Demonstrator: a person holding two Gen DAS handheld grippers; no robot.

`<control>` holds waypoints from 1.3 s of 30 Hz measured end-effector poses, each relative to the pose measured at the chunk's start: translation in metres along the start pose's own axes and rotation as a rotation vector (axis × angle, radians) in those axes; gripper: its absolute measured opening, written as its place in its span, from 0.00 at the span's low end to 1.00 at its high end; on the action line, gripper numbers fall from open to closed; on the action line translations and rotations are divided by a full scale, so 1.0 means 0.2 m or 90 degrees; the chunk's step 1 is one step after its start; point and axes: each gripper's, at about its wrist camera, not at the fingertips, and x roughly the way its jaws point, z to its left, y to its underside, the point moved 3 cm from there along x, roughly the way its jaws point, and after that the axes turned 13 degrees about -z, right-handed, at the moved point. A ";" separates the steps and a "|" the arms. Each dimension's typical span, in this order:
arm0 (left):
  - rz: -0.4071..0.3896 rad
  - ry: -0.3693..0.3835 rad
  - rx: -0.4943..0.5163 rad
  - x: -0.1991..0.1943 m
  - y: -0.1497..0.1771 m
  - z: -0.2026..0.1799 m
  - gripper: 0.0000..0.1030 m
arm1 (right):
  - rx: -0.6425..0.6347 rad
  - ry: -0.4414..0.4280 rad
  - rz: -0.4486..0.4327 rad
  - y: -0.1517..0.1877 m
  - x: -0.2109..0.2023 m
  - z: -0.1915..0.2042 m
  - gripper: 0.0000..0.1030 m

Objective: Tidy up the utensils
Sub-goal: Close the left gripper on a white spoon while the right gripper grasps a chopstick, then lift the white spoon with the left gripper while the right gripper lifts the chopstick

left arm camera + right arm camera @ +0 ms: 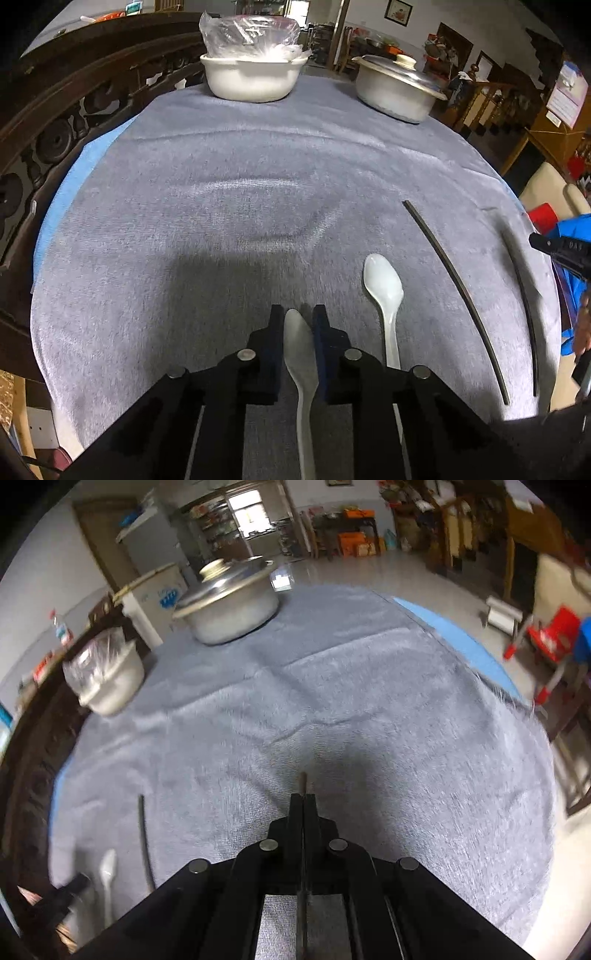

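Note:
My left gripper (298,314) is shut on a white plastic spoon (300,343), bowl end forward, just above the grey cloth (221,221). A second white spoon (384,288) lies on the cloth to its right. Two dark chopsticks lie further right: one (458,291) alone on the cloth, the other (522,295) near the table's right edge. My right gripper (303,797) is shut on that dark chopstick (303,781), whose tip pokes out past the fingers. In the right wrist view the other chopstick (144,843) and the second spoon (108,871) lie at lower left.
A white bowl (253,77) holding a clear plastic bag stands at the back. A metal pot with a lid (397,90) stands at the back right. A carved dark wood chair back (55,110) borders the table's left side.

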 end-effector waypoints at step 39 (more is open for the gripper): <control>0.006 -0.004 -0.026 -0.07 0.02 0.06 0.00 | 0.005 -0.016 0.058 -0.07 0.05 -0.06 0.03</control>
